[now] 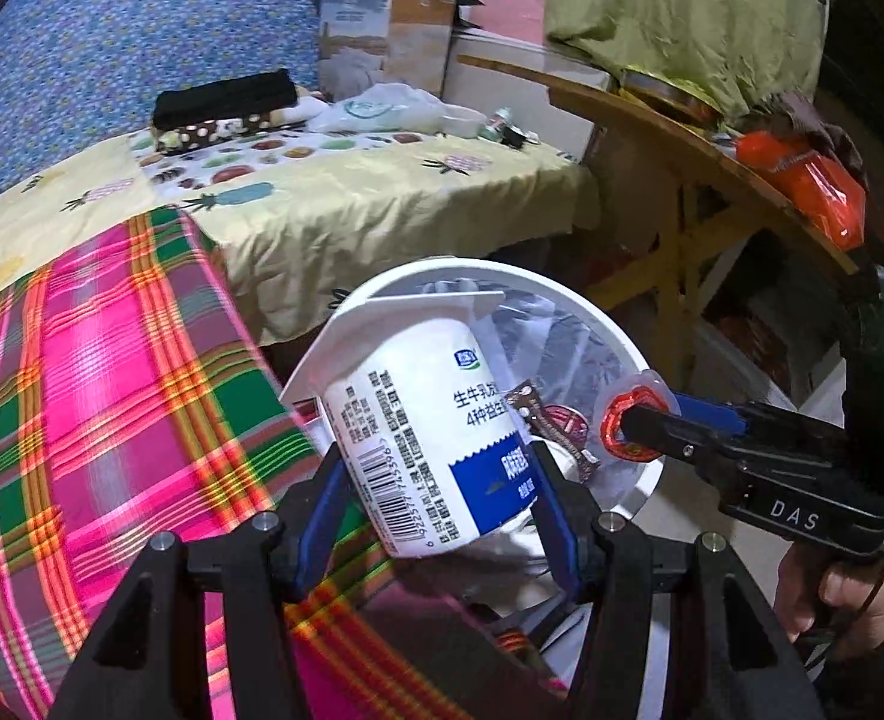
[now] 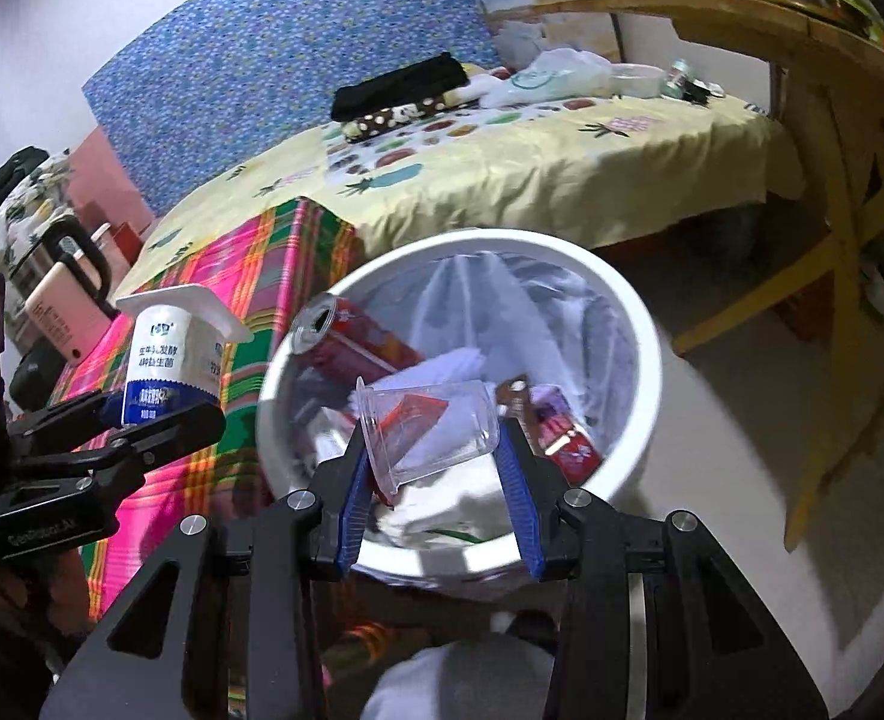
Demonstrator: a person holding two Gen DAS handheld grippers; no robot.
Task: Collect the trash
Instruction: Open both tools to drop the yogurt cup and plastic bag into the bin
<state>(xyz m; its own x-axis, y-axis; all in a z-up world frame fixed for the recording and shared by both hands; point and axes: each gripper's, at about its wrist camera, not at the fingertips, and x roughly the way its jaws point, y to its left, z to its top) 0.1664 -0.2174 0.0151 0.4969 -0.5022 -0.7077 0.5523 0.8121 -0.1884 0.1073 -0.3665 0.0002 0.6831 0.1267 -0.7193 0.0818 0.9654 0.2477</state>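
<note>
Two pieces of trash are held at this moment, one in each hand-held gripper. The left hand-held gripper has its blue pads closed on the lower body of a white yogurt cup, which stands tilted beside and partly over the rim of the white trash bin. The right hand-held gripper is closed on a clear plastic cup, lying sideways between its pads, directly above the open bin.

Both cups look empty and therefore very light. I judge the clear cup as thin and soft; it can bend or crack under strong pressure, and its smooth wall may slip, so a gentle hold near the stiffer rim is better. The yogurt cup seems stiffer, and its wide flange at the top gives strength, so holding the middle of the body is safe.

Inside the bin a red can and wrappers already lie on the plastic liner.
</note>
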